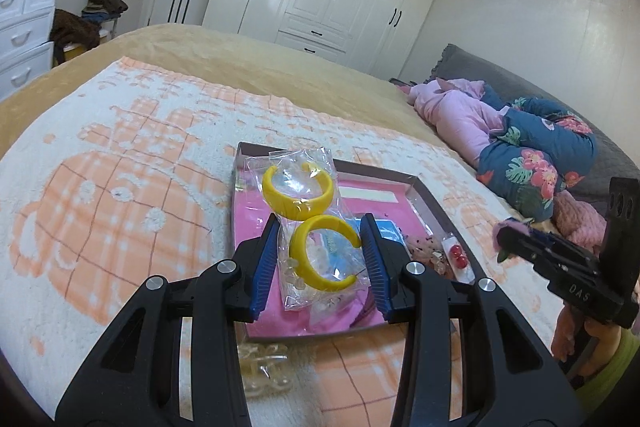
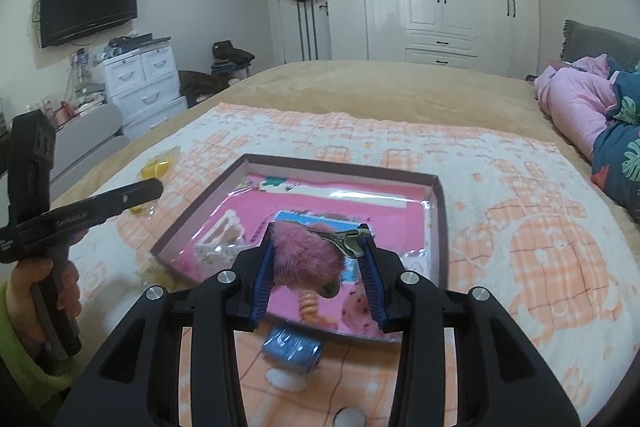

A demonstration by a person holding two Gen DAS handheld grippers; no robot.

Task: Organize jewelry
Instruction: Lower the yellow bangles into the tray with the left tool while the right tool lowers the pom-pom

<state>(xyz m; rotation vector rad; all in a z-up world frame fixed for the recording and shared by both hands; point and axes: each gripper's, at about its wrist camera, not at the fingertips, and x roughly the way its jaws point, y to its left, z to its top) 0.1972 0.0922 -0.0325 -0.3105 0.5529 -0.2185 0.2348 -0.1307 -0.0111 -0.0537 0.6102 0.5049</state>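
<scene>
Left gripper (image 1: pixel 320 259) pinches a clear bag (image 1: pixel 316 227) holding two yellow C-shaped hoops (image 1: pixel 298 195); blue pads press the bag's sides, one hoop between the jaws, the other jutting out past the tips; bag's long axis runs straight ahead along the fingers, toward the far rim of the box (image 1: pixel 440 203).

Right gripper (image 2: pixel 316 255) is closed on a pink pompom clip (image 2: pixel 308 255); fur bulges against the left pad, the metal clasp (image 2: pixel 344 239) meets the right pad; clip's long axis lies crosswise between the pads.

Box sits on the orange-and-white blanket (image 1: pixel 120 187), pink liner inside, a few small bagged pieces already in it; red beads (image 1: pixel 456 255) by its right wall; a blue roll (image 2: pixel 292 347) and a clear chain (image 1: pixel 264 367) lie on the blanket just outside the near rim.

Key relation: both loads hang above the box, well inside its rim; the bag over the left half, the clip nearer the middle; judgement: each hand only needs to lower and release; the bag's overhang may catch the far wall if set down lengthwise.
</scene>
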